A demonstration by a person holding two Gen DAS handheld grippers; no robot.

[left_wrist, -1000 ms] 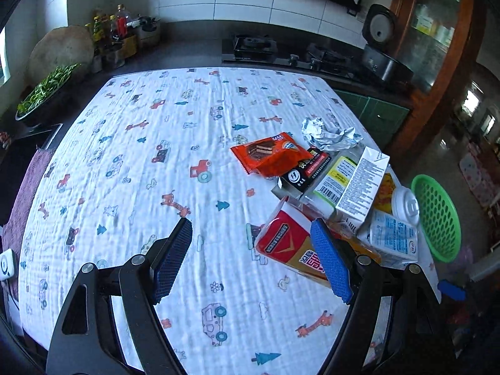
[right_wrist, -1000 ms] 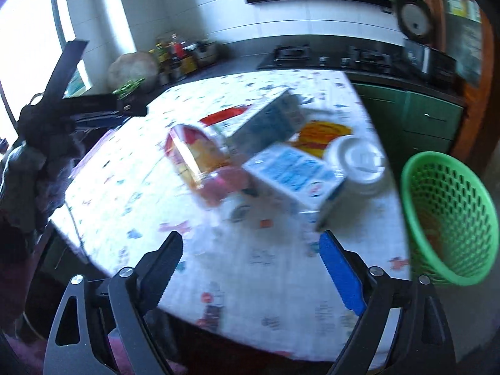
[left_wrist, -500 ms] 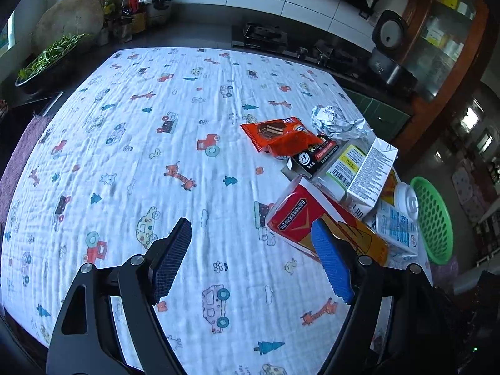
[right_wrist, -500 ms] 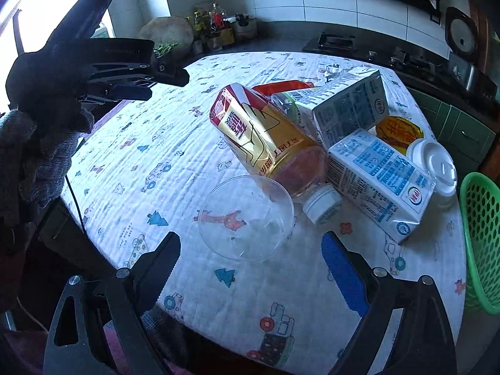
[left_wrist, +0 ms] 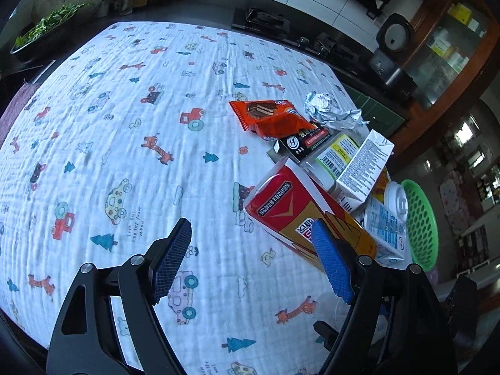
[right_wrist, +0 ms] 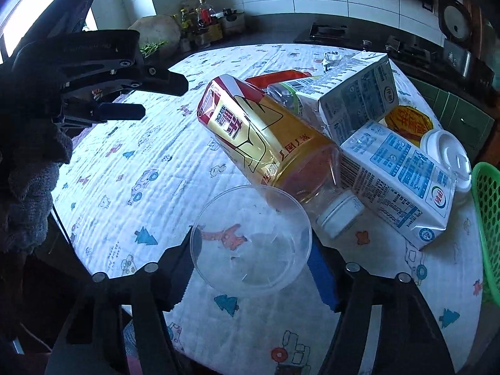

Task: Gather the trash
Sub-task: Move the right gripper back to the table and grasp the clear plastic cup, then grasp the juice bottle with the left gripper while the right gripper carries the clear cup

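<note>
The clear plastic cup [right_wrist: 251,239] is lying near the counter [left_wrist: 131,143] edge with the right gripper [right_wrist: 253,259] jaws closing around it, the tea bottle [right_wrist: 265,143] touching behind, while the left gripper [left_wrist: 253,262] is hovering wide over bare cloth.

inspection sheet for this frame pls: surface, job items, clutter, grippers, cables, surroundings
Surface: round table under a white cartoon-print cloth, wrinkled.
Job's things: clear plastic cup; red-and-gold tea bottle lying on its side; two white-and-blue cartons; orange snack wrapper; crumpled foil; white lid; green mesh basket beside the table.
Clutter: trash piled on the basket side, pieces touching.
Grippers: left gripper open over bare cloth; right gripper closing, cup between its jaws.
Cables: thin dark cord at the table edge.
Surroundings: kitchen counter, stove, wooden cabinet.
</note>
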